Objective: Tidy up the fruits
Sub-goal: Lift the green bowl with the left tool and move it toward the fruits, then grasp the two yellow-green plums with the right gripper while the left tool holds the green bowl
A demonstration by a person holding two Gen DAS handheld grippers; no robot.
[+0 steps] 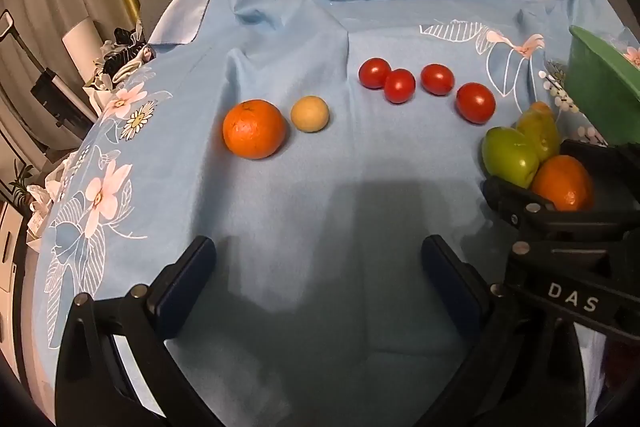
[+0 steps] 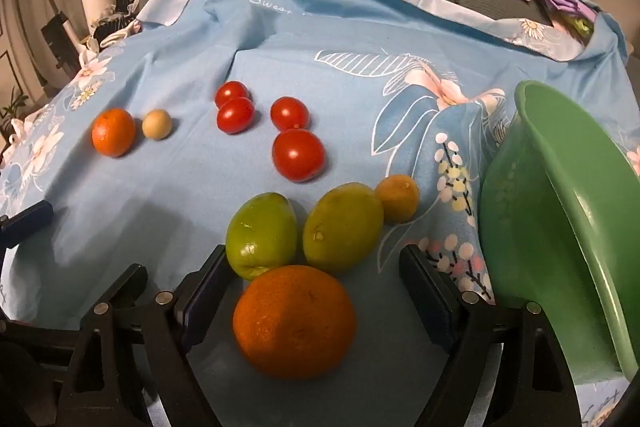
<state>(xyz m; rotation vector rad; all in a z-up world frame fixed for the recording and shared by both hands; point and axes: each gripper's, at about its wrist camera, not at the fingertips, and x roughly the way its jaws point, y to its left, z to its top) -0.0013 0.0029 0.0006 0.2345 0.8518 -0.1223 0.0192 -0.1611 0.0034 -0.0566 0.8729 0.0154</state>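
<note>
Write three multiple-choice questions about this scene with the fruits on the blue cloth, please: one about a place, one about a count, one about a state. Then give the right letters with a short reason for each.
1. Where does the green bowl stand, seen from the right wrist view?
A. at the right edge
B. at the far left
C. between the tomatoes

2. How many red tomatoes lie on the blue cloth?
A. two
B. four
C. six

3. In what state is the right gripper?
A. shut on a tomato
B. open, with the big orange between its fingers
C. shut on the bowl rim

Answers:
1. A, the bowl fills the right side, tilted on the cloth.
2. B, four tomatoes lie in a loose group behind the green fruits.
3. B, the big orange lies between the spread fingers, with a gap on both sides.
</note>
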